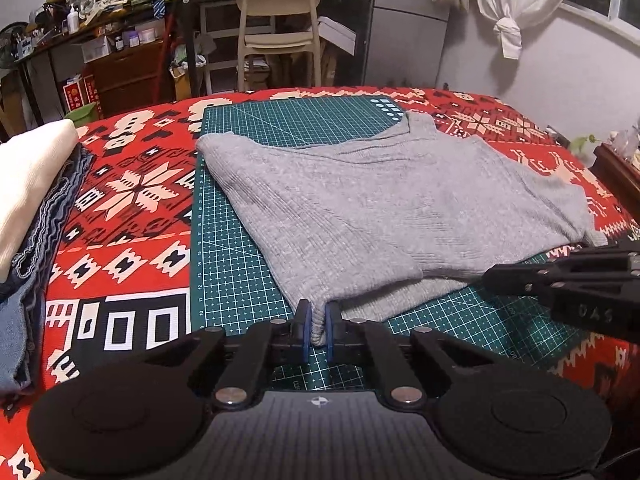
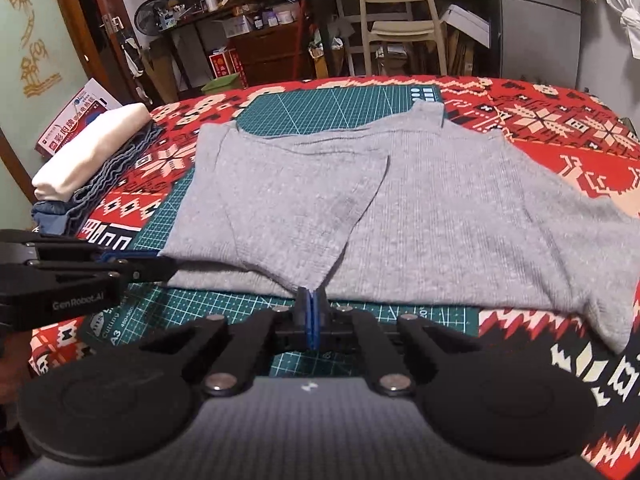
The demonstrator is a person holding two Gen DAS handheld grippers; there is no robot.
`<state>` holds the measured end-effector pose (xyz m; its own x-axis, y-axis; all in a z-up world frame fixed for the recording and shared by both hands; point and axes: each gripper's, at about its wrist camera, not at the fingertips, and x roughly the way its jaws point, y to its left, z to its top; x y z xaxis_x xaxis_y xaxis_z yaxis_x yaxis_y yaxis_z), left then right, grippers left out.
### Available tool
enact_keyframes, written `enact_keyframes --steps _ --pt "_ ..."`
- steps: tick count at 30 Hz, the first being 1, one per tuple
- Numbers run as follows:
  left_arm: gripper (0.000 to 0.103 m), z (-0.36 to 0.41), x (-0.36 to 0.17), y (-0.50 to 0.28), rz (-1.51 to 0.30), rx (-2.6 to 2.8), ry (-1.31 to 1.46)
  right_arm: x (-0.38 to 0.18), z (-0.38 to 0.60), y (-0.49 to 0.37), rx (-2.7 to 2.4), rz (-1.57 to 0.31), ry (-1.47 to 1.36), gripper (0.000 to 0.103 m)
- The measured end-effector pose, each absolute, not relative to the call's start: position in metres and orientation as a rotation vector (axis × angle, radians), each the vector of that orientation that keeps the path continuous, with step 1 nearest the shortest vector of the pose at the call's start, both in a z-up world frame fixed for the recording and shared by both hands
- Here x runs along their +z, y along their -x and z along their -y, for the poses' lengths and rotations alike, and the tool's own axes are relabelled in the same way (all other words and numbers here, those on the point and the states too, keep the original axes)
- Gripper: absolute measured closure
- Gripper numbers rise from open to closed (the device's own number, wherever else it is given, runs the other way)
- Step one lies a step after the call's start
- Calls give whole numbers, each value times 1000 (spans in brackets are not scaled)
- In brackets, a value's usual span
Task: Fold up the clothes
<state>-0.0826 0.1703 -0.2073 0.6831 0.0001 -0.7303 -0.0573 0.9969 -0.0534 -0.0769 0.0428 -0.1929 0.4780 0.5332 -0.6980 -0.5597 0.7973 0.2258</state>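
A grey knit sweater [image 1: 380, 208] lies flat on a green cutting mat [image 1: 236, 264], neck toward the far side. One side is folded inward as a slanted flap [image 2: 288, 208]. My left gripper [image 1: 318, 322] is shut on the sweater's near left hem corner, with grey fabric pinched between its blue pads [image 1: 305, 328]. In the right wrist view the left gripper [image 2: 160, 268] lies at the hem's left end. My right gripper [image 2: 312, 312] is shut at the flap's pointed tip, with the fabric edge at its pads. In the left wrist view it [image 1: 496, 278] rests against the near hem.
A red patterned cloth [image 1: 132, 216] covers the table. A stack of folded clothes [image 1: 28, 200], white on top of blue denim, sits at the left edge. Behind the table stand a beige chair [image 1: 280, 28], cluttered shelves and a tied white curtain [image 1: 508, 8].
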Motion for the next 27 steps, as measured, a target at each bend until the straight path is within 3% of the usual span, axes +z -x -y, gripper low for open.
enact_keyframes --steps 3,7,9,12,14,17,27 --pt "90 -175 -204 85 -817 17 112 -190 -37 76 671 -845 2 99" --pt "64 -184 -196 92 -797 2 192 -182 -28 79 664 -833 -15 86" --pt "55 -186 -192 95 -788 -1 221 -178 -26 83 667 -825 -6 70" --pt "29 -186 -185 99 -771 2 238 -172 -26 90 667 -804 15 47" --pt "21 -184 -181 102 -757 18 220 -166 -26 95 652 -777 47 16" --pt "13 -180 -177 104 -749 45 187 -158 -25 100 651 -736 94 1" --pt "10 -180 -172 101 -784 148 130 -144 -14 96 553 -719 178 1"
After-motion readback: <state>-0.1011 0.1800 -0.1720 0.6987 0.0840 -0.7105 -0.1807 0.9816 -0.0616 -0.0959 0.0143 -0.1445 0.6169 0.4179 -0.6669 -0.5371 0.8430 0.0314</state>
